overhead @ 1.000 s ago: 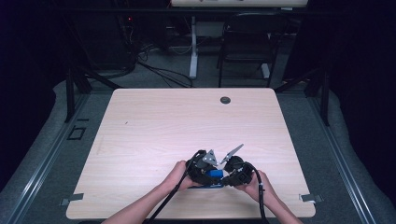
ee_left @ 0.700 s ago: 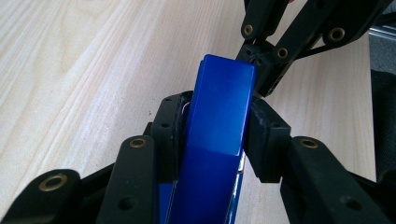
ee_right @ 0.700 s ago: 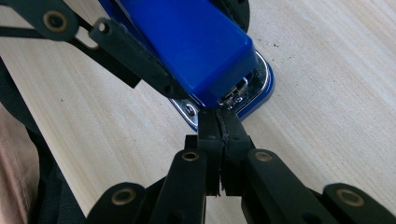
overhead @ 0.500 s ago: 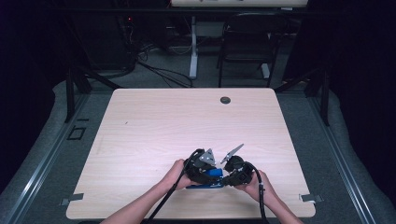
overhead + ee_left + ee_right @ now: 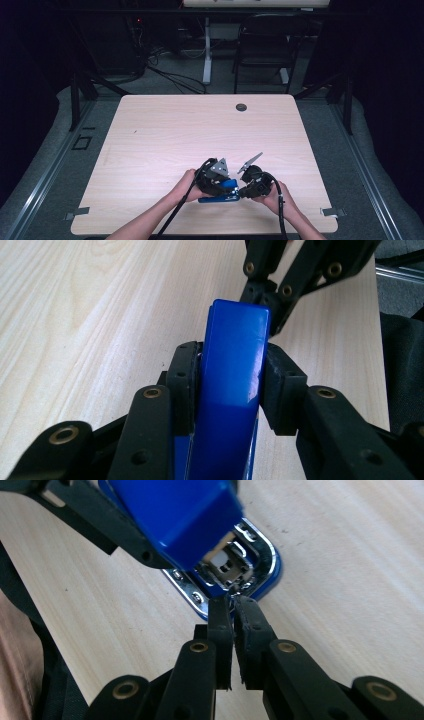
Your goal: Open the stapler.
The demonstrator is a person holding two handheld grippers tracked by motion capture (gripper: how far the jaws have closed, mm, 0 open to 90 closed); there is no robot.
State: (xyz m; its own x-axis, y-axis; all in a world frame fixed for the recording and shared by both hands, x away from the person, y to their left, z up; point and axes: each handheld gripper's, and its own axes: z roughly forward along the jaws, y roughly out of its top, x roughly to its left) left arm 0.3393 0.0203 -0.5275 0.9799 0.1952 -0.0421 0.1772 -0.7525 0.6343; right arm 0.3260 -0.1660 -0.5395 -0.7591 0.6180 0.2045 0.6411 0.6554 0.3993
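Gripping stapler [image 5: 227, 390] near table edge [image 5: 200, 233]

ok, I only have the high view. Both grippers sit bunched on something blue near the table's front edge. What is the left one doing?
Observer: The left gripper is clamped on the top arm of a glossy blue plastic stapler, one jaw on each side.
Operator: And the right?
Observer: The right gripper has its jaws nearly shut, tips at the stapler's front end by the chrome metal base plate.
Operator: Stapler closed?
Observer: No, the top arm is lifted off the base, with the staple exit exposed.
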